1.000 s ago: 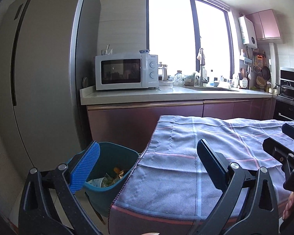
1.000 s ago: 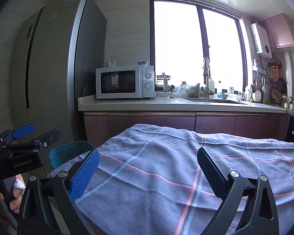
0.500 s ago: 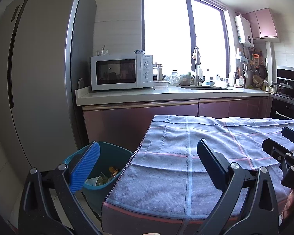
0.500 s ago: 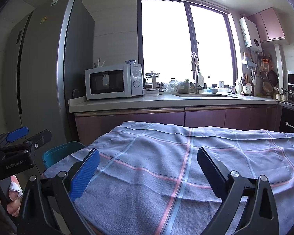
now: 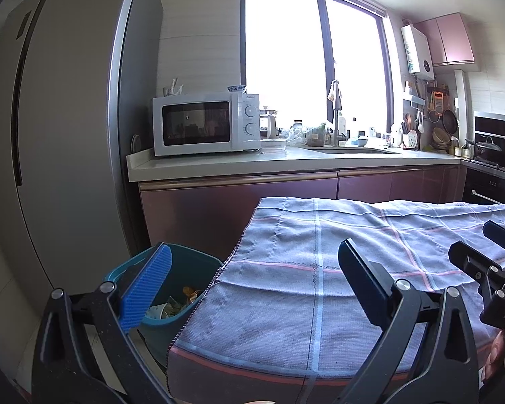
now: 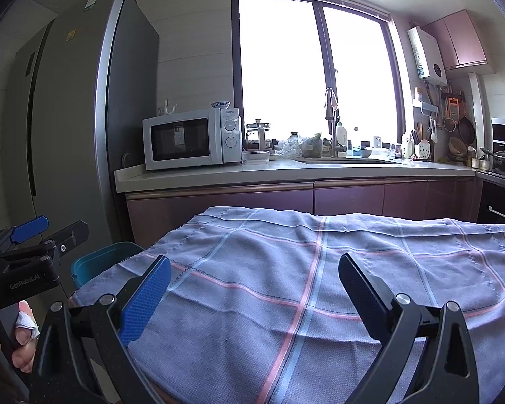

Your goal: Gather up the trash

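While both grippers' jaws gape empty over the tablecloth (image 6: 320,286), the bin (image 5: 192,276) touches its left edge.

Lavender-grey woven tablecloth (image 5: 320,269), checked with thin pink, pale blue and white lines, dark band with a red stripe along near hem. Teal plastic trash bin (image 5: 198,266), yellowish and white scraps inside. Black-framed left gripper (image 5: 252,282) and right gripper (image 6: 252,289), ribbed bright blue pads. White microwave (image 5: 205,128), black door. Mauve cabinet fronts (image 5: 239,198), pale countertop (image 5: 219,165), grey fridge (image 5: 60,134).
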The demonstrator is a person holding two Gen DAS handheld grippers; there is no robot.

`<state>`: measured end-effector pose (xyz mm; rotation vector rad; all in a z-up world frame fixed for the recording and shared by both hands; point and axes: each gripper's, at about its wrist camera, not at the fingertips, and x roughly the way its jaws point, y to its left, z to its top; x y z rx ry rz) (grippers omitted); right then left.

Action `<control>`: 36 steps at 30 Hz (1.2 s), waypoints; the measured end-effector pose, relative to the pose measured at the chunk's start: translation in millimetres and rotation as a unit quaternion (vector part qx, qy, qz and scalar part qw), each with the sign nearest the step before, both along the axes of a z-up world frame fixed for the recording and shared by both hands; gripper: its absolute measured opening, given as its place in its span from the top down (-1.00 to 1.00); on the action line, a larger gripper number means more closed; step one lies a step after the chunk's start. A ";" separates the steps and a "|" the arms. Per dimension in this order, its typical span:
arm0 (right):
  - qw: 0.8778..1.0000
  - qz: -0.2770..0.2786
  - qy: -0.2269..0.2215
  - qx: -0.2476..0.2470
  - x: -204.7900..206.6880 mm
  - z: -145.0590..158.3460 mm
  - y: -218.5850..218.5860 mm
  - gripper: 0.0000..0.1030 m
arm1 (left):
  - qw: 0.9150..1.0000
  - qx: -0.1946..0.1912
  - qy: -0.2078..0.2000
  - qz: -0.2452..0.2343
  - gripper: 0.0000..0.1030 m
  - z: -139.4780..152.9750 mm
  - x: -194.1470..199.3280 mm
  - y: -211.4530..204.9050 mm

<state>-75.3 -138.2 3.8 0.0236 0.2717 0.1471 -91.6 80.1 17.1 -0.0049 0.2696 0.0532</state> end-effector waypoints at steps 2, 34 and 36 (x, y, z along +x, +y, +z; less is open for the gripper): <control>1.000 0.000 -0.002 0.001 -0.3 0.1 -0.5 -0.87 | 1.000 0.001 0.000 0.000 -0.89 0.4 0.0 0.0; 1.000 -0.009 0.001 0.006 -1.0 -0.5 -4.0 -0.87 | 1.000 0.001 0.000 0.004 -0.89 -0.7 -1.8 -2.7; 1.000 -0.009 0.001 0.005 -1.1 -0.8 -4.0 -0.87 | 1.000 0.001 0.000 0.004 -0.89 -0.4 -1.0 -3.1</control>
